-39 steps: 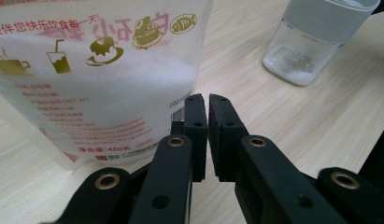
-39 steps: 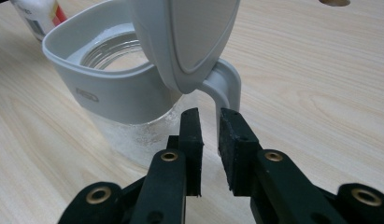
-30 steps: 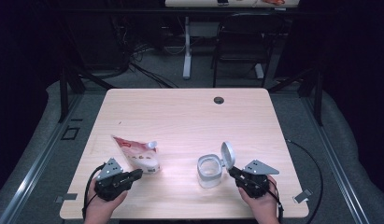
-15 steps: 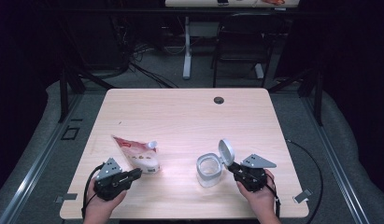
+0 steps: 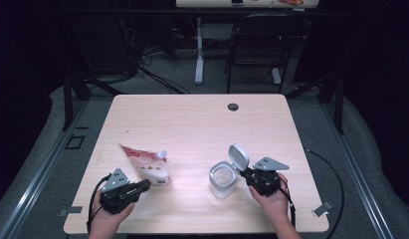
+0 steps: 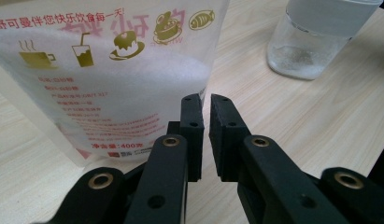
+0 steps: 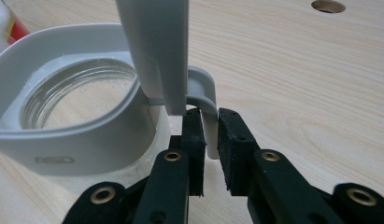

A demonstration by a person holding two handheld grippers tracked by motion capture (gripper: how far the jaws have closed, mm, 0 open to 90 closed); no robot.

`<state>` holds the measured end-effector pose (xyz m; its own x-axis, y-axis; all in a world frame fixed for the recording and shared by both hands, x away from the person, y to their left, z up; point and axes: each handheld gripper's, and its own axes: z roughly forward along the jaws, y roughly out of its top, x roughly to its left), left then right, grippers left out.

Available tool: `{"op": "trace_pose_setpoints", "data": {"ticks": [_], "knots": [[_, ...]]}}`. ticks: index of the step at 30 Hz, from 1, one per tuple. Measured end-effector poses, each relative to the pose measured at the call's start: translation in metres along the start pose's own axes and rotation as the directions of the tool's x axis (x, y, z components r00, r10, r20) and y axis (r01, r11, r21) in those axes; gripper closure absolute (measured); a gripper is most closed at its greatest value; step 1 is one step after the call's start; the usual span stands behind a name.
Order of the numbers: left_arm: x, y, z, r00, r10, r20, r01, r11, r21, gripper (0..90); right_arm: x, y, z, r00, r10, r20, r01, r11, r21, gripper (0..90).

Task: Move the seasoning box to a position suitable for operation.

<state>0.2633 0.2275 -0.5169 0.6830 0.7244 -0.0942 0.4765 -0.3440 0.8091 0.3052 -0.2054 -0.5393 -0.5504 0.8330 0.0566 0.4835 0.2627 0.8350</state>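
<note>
A white pouch [image 5: 147, 167] with red and gold print lies left of centre; it rises just beyond the jaws in the left gripper view [image 6: 110, 84]. My left gripper [image 5: 146, 184] rests at its lower right corner [image 6: 206, 100], jaws almost together with a thin slit and nothing seen between them. A clear glass jar [image 5: 222, 181] with a grey collar [image 7: 77, 135] stands at right, its flip lid [image 5: 238, 157] raised. My right gripper [image 5: 244, 173] is shut [image 7: 208, 121] on the lid's curved tab [image 7: 209, 135]. The jar also appears far right in the left gripper view [image 6: 311, 46].
The light wooden table [image 5: 192, 124] has a round cable hole [image 5: 233, 106] near its far edge. Both hands sit close to the front edge. A chair and desk legs stand on the floor beyond the table.
My right gripper has shifted a little left and away, and the raised lid has tipped with it. The left gripper and the pouch have not moved.
</note>
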Motion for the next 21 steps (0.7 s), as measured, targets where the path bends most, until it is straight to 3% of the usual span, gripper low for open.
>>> {"op": "trace_pose_setpoints", "data": {"ticks": [7,18,21], "knots": [[0.001,0.0,0.0,1.0,0.0,-0.001,0.0,1.0,0.0,84.1,-0.005,0.002,0.005,0.9993,0.031,-0.018,-0.031,0.9995,0.002,80.5],[0.001,0.0,0.001,1.0,0.005,0.002,-0.005,1.0,0.001,83.2,-0.007,0.008,0.015,0.9996,0.006,-0.029,-0.006,1.0,-0.002,80.2],[0.0,0.0,0.001,1.0,0.008,0.004,-0.008,1.0,0.001,82.6,-0.008,0.009,0.018,0.9987,0.026,-0.044,-0.026,0.9996,-0.007,80.1]]}}
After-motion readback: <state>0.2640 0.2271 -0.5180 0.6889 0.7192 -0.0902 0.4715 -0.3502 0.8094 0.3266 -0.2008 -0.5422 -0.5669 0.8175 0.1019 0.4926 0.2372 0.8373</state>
